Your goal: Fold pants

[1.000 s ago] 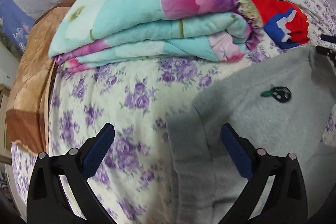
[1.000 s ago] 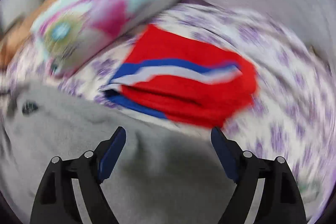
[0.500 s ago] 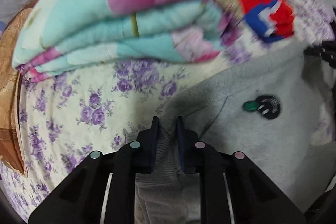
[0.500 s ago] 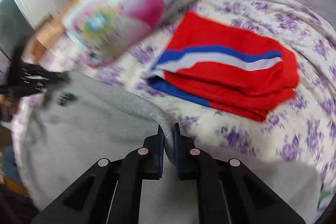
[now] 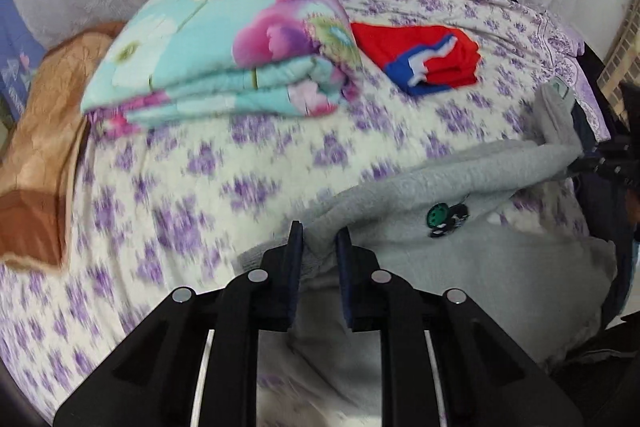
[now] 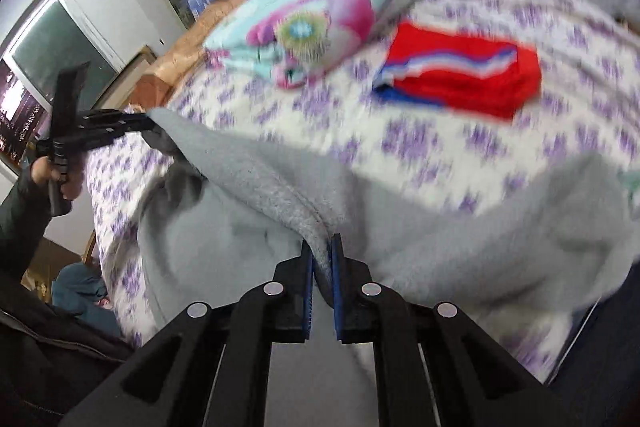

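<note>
I have the grey pants (image 5: 472, 267) on the bed, pinched at two points along one thick folded edge and lifted off the sheet. The fabric is a fuzzy fleece, soft and bulky, with a rolled hem that sags between my two grips. A small round green-and-black badge (image 5: 442, 215) sits on the cloth; I can't read any writing on it.

My left gripper (image 5: 319, 241) has its jaws drawn in narrow around the fleece edge, blue pads pressing each side of the fold. My right gripper (image 6: 321, 251) is clamped even tighter on the same edge, the cloth squeezed thin between its pads.

The right wrist view shows what the left cannot: the left gripper from outside, with the person's hand (image 6: 60, 183) around its handle and a window (image 6: 44, 55) behind. The left wrist view shows the badge, which the right view does not.

Under the pants is the bedsheet (image 5: 200, 187), cream with purple flowers, blurred in both views. Further back lies a folded quilt (image 5: 224, 43), turquoise with big pink blooms, puffy and stacked in layers. Just beside it is a folded red garment (image 5: 432, 59) with blue and white stripes. A tan cover (image 5: 44, 131) drapes the far left edge.
</note>
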### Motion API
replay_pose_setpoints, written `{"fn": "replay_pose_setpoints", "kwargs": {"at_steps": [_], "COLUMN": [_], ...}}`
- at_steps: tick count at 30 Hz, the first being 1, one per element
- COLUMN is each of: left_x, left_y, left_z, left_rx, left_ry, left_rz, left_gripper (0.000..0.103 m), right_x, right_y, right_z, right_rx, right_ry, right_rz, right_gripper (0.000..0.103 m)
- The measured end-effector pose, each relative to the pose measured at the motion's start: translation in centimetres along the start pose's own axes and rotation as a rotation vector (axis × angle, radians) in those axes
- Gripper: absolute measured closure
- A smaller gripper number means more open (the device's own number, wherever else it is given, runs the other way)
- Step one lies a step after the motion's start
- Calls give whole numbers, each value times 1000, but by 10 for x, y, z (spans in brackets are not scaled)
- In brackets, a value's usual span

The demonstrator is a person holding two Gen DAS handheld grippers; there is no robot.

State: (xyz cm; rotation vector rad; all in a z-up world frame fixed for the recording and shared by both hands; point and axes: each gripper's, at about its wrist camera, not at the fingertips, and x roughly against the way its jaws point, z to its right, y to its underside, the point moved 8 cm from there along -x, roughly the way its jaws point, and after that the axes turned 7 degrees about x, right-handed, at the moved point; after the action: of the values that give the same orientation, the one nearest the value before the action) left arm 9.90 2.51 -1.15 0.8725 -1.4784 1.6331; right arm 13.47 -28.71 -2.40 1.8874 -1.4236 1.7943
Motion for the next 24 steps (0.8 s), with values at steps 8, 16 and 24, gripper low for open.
{"fn": "replay_pose_setpoints", "kwargs": {"at_steps": [8, 16, 24], "left_x": [24, 30, 6], "left_y": [51, 91, 111], "left_z": [-2, -20, -20], "left_rx": [66, 181, 285], "left_ry": [-13, 4, -18], "left_rz": [4, -34, -130], "left_gripper": [88, 83, 18], "right_x": [-1, -42, -29], "right_y": [64, 119, 104], "right_z": [-47, -82, -88], "right_rx": [-26, 13, -2], "right_ry": [-78, -104, -59], "right_rz": [-81, -249, -221], "right_gripper": [94, 70, 39]}}
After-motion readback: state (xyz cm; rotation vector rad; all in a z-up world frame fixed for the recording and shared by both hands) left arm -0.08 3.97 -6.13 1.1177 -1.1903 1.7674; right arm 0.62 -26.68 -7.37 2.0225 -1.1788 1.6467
